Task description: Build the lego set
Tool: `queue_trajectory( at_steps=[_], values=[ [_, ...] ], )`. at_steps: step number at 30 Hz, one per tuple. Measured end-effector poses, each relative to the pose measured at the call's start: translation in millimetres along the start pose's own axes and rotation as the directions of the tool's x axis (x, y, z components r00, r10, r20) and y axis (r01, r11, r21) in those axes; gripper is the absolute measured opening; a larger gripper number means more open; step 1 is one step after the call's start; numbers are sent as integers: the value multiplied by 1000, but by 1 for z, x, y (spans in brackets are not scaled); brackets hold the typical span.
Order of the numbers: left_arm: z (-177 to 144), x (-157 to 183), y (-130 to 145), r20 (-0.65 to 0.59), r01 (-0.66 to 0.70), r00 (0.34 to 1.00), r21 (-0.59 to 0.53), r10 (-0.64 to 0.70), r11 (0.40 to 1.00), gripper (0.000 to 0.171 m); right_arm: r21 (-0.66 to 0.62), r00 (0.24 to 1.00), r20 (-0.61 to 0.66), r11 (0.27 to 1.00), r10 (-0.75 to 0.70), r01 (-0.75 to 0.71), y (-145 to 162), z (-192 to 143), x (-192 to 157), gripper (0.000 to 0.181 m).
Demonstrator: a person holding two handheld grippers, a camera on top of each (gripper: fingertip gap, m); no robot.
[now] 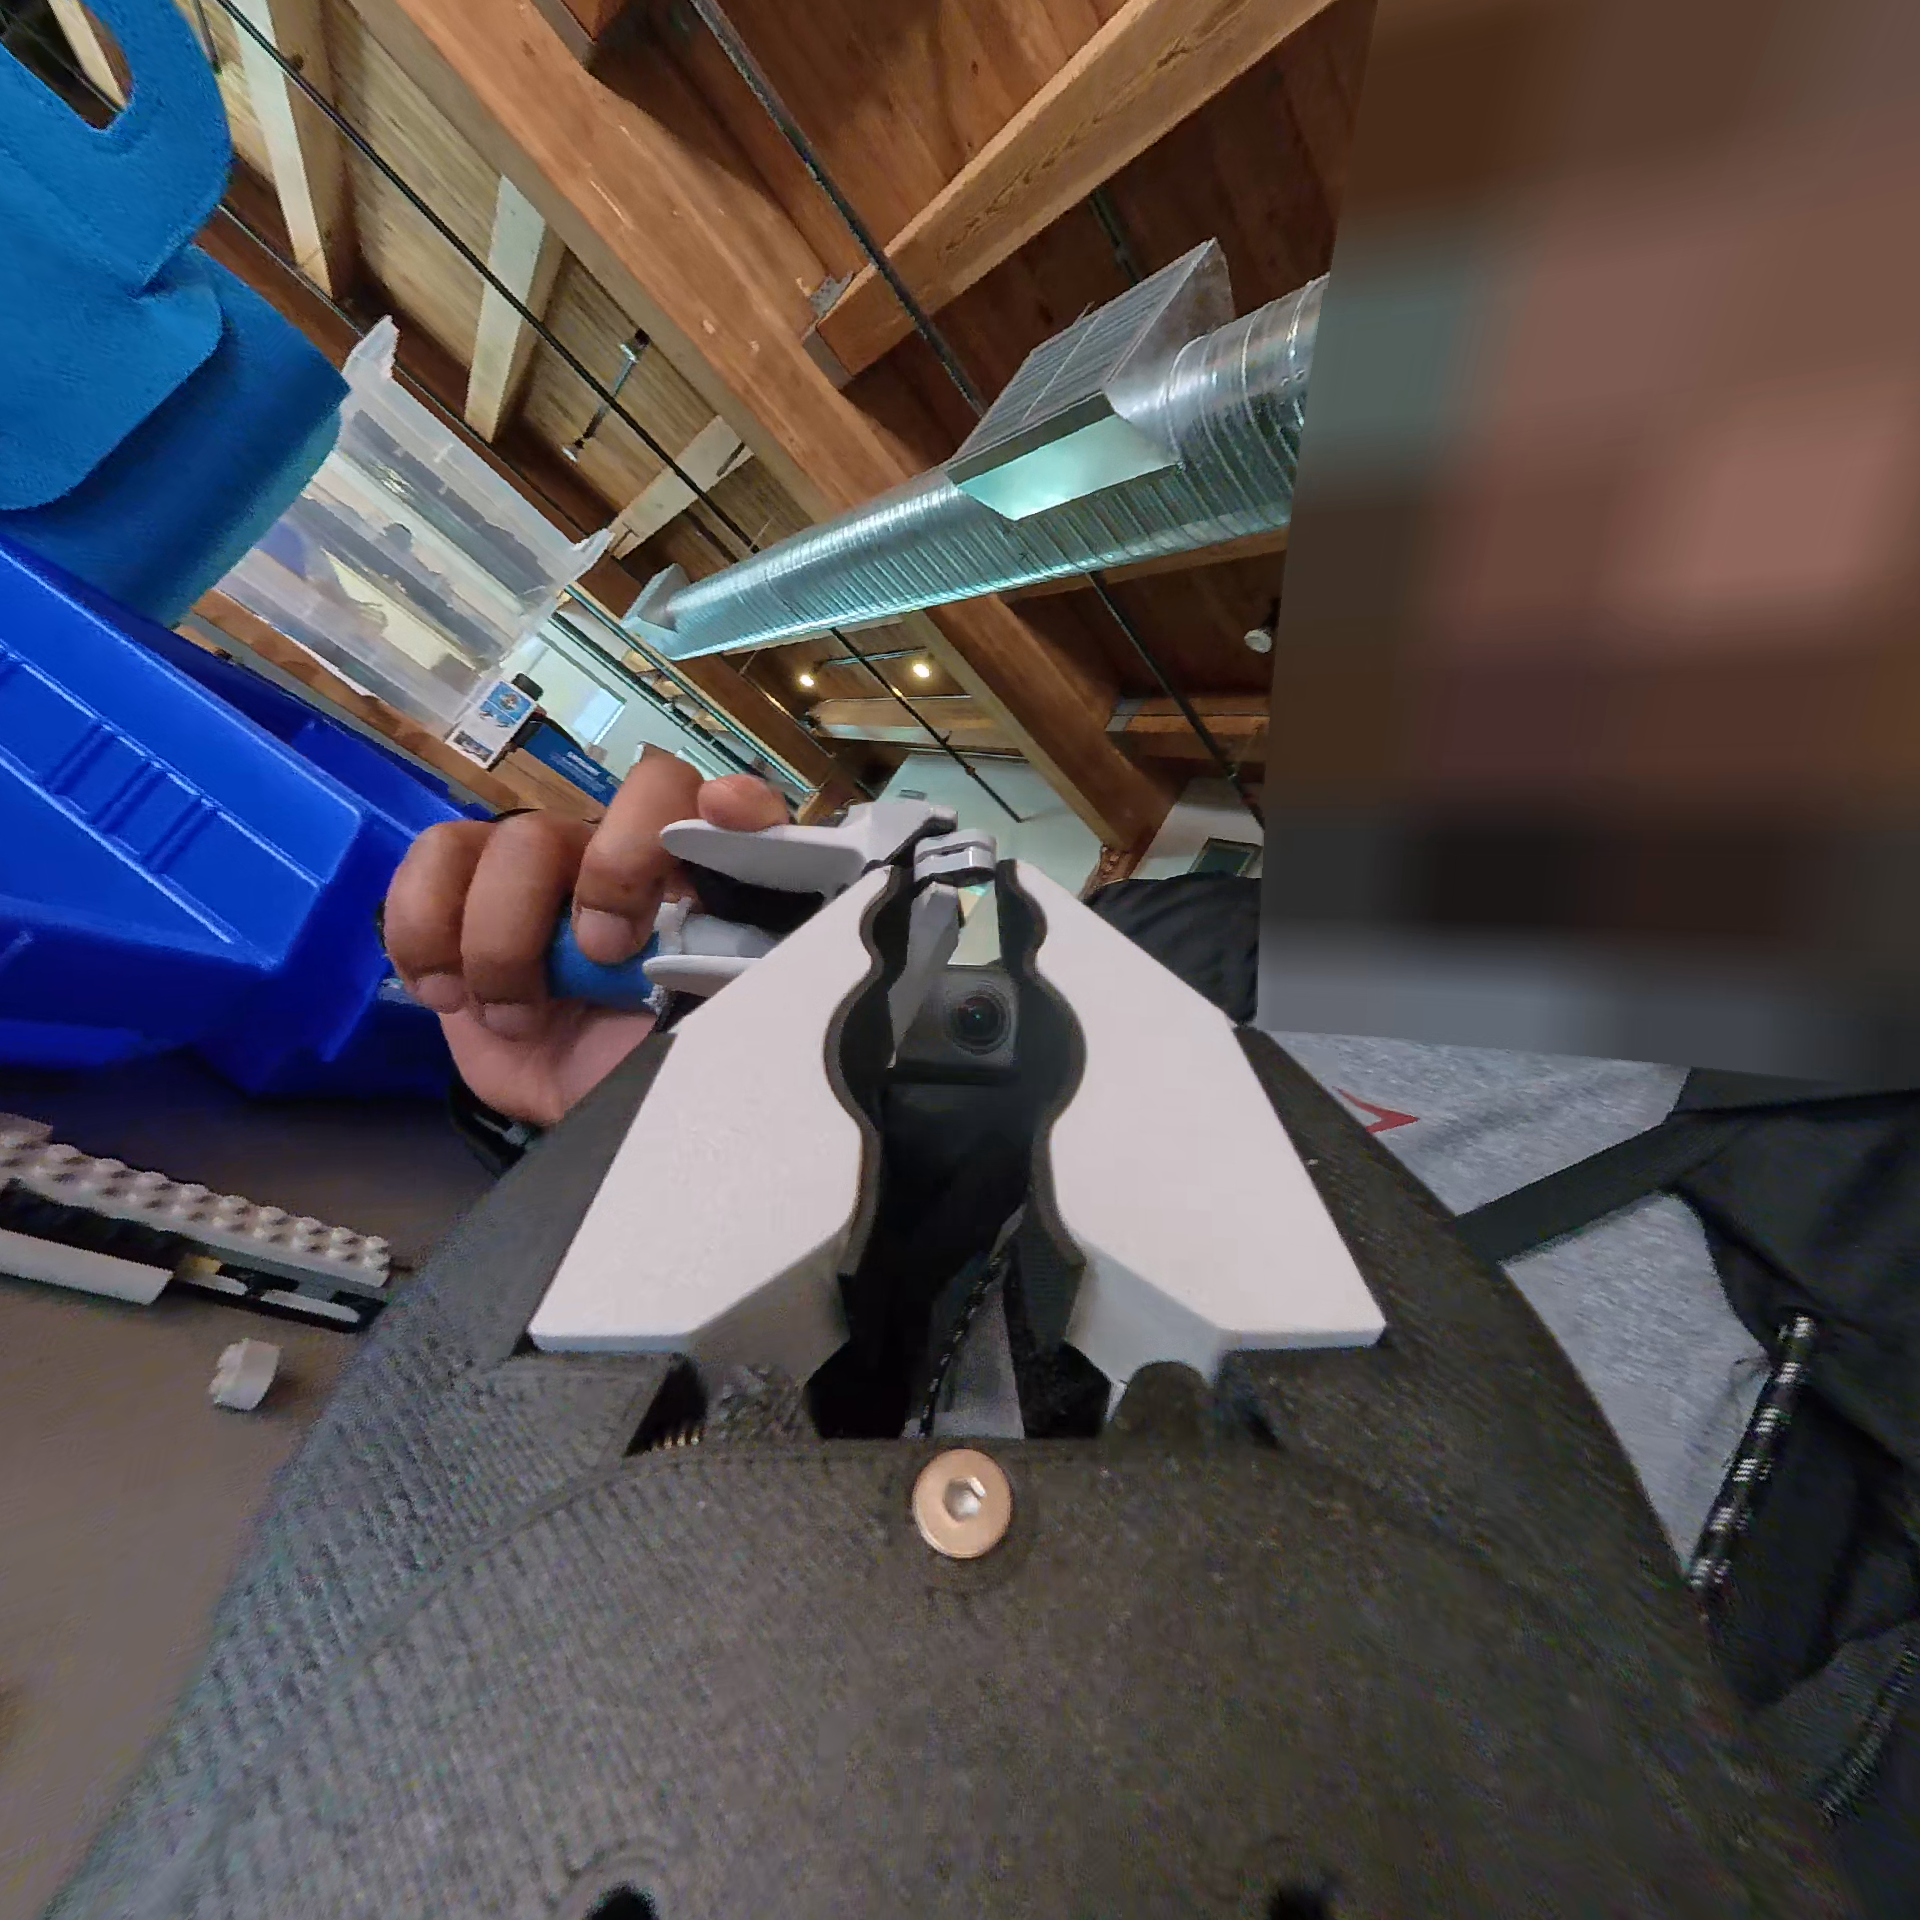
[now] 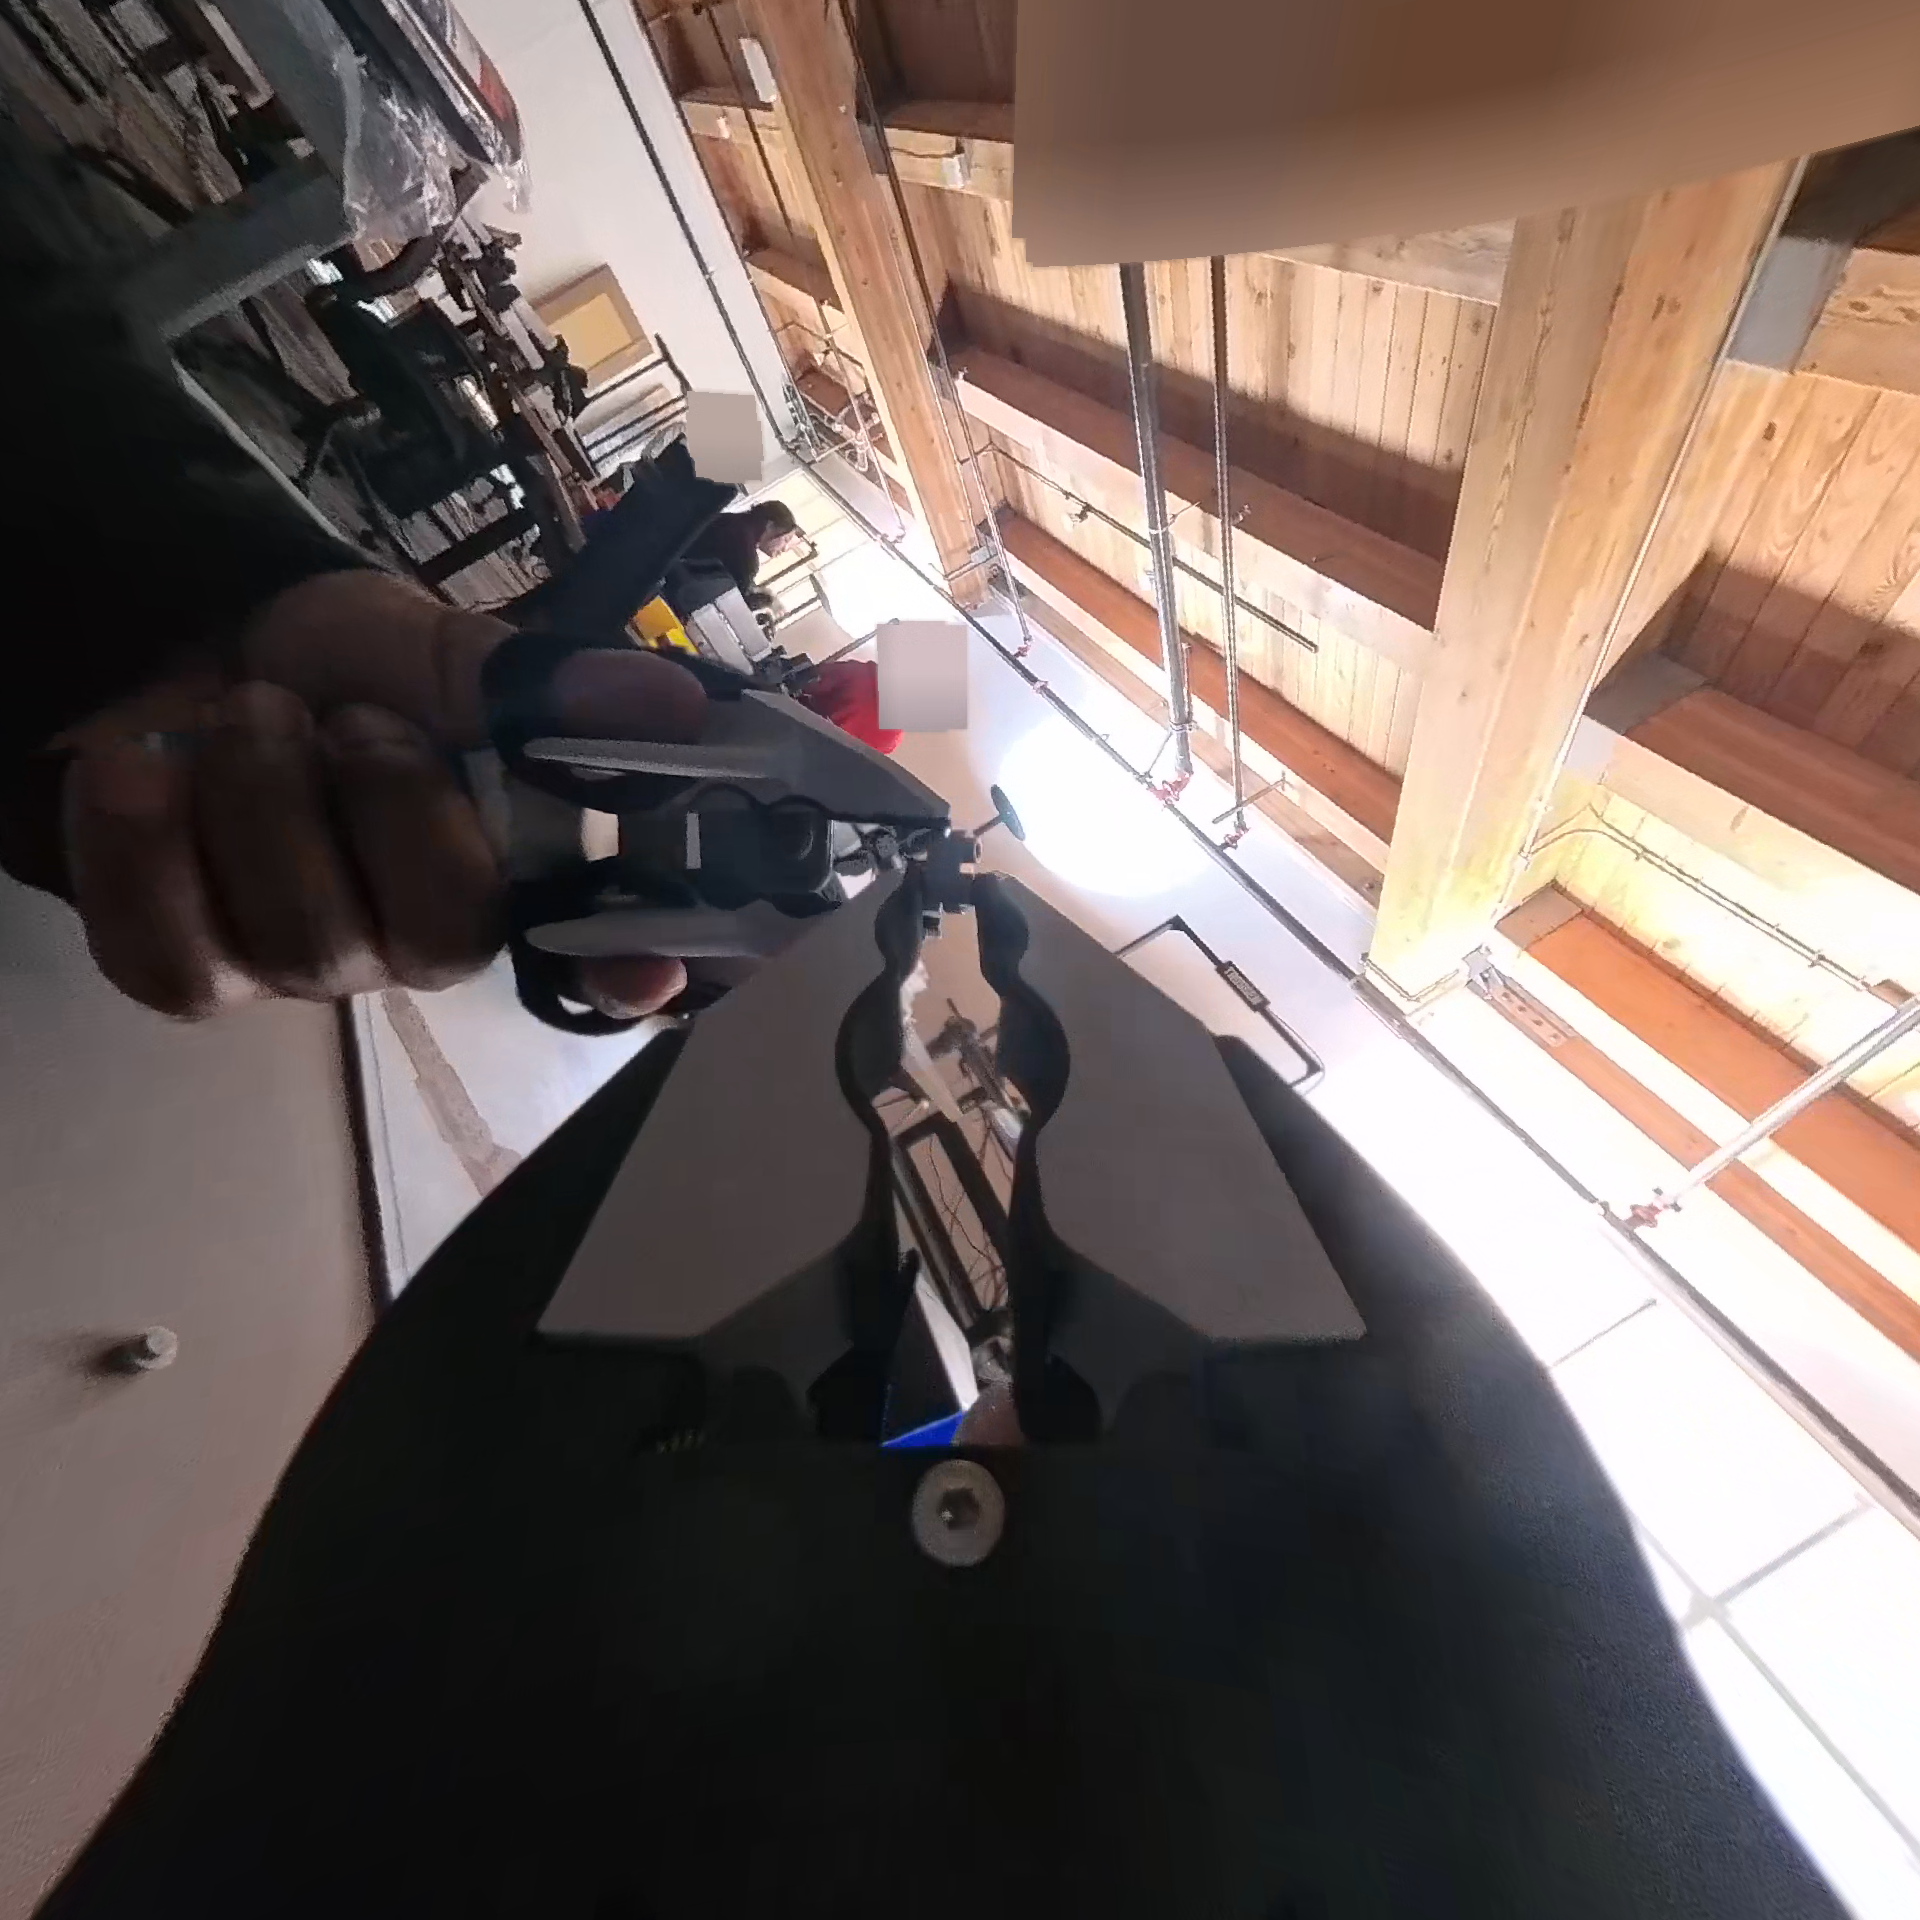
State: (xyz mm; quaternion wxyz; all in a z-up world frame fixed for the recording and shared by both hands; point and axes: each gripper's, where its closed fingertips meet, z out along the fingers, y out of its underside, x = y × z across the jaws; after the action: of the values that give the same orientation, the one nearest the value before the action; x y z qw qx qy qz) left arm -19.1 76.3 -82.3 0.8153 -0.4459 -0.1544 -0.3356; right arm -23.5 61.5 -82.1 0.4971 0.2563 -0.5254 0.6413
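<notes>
Both grippers are raised and meet tip to tip, with the wooden ceiling behind them. My left gripper [image 1: 956, 878] has white fingers that stand narrowly apart around a small grey lego piece [image 1: 951, 854]. A hand [image 1: 499, 935] holds the right gripper [image 1: 790, 842], which reaches in from the left to the same piece. In the right wrist view my right gripper [image 2: 948, 902] is a dark silhouette closed around a small dark lego assembly [image 2: 930, 868] with a black disc [image 2: 1006, 805]. The left gripper's tips [image 2: 914, 831] touch it from the left.
Blue bins [image 1: 156, 831] and a clear plastic container [image 1: 416, 540] stand at the left. A long grey studded lego build [image 1: 208, 1236] and a loose white piece [image 1: 244, 1371] lie on the table. A small round piece [image 2: 140, 1351] lies on the table. A person's grey shirt [image 1: 1558, 1143] is at the right. Only a small space, under 4 cm, lies between the two pairs of fingers. The long grey studded lego build [image 1: 208, 1236] is about 15 cm from my left fingertips.
</notes>
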Motion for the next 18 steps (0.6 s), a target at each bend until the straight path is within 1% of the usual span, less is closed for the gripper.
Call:
queue_trajectory(
  at_steps=[5, 10, 15, 18],
  values=[
    [0, 4, 1, -48, 38, 998, 10, -37, 999, 16, 17, 999, 5, 999, 39, -39, -3, 0, 0, 12],
    [0, 6, 1, -63, 27, 998, 13, -26, 1000, 15, 29, 997, 19, 996, 80, -80, -5, 1, 0, 13],
    [-2, 2, 0, -14, -38, 999, 5, 38, 999, 15, 18, 990, 41, 991, 135, -136, -1, 1, -1, 12],
    [-2, 0, 0, 35, -117, 992, -20, 117, 993, 15, 7, 985, 51, 986, 166, -166, 3, 1, -1, 12]
  ],
)
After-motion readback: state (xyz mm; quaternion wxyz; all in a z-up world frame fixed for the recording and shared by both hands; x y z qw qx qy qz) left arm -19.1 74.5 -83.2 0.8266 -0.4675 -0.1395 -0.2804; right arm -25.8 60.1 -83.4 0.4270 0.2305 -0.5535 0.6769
